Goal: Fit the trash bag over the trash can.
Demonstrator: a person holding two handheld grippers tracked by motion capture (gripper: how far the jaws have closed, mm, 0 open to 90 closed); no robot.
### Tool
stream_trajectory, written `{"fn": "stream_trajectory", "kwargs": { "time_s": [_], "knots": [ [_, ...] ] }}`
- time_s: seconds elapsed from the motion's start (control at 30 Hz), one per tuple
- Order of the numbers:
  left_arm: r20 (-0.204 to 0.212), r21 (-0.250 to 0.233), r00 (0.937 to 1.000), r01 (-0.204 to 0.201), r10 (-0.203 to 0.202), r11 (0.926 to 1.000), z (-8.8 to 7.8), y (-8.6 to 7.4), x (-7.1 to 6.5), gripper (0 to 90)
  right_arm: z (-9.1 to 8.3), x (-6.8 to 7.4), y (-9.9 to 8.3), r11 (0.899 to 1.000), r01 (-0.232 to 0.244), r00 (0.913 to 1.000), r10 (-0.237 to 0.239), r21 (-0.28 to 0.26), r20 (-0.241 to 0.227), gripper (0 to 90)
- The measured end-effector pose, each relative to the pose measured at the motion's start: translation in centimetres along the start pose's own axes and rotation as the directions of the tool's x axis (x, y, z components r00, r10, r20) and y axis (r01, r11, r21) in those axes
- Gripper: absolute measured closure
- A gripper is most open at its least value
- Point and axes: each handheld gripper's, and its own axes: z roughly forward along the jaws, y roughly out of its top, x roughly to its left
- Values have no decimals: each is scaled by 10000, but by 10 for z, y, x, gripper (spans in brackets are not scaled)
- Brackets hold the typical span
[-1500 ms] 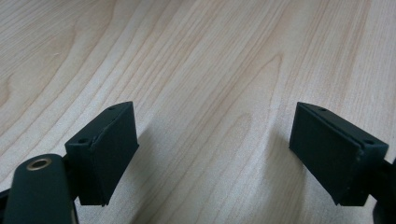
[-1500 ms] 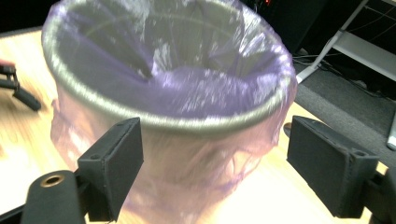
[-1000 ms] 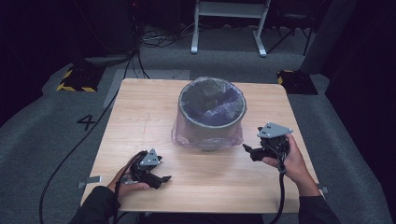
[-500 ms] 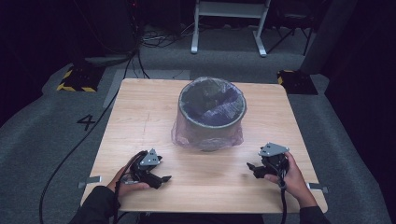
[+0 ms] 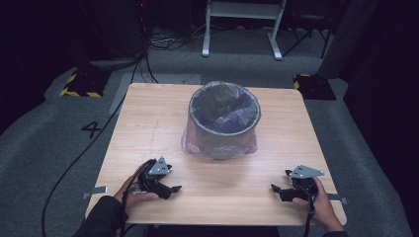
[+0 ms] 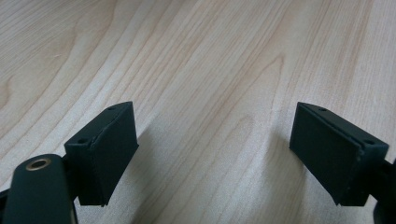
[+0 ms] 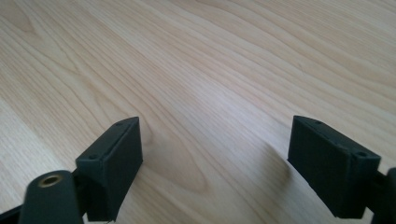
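Bin (image 5: 225, 121) with a clear plastic liner draped over its rim stands upright at centre frame in the high view, on the wooden table (image 5: 148, 113). Left gripper (image 5: 165, 188) rests at lower left, right gripper (image 5: 279, 190) at lower right; both sit near the table's bottom edge, well apart from the bin. Each gripper view shows its jaws spread wide over bare wood, holding nothing. Bin lies up-frame, between the two, roughly equidistant; neither hand is clearly nearer.

High view overlooks the table (image 5: 148, 128); both gripper views skim it closely.
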Motion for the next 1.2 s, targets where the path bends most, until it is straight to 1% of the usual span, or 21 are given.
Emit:
{"fn": "stream_trajectory", "kwargs": {
  "time_s": [0.07,0.2,1.2],
  "knots": [
    [-4,6,10000,-5,5,10000,0,0,0,146,-2,-5,-8,9985,-499,9987,496,-239,-130,162],
    [-3,-6,10000,-1,1,10000,0,0,0,146,-8,-11,-14,9964,-813,9965,817,-227,152,153],
    [46,14,10000,-44,43,10000,0,0,1,145,-7,-13,-13,9966,-808,9965,811,-158,187,117]
  ]
}}
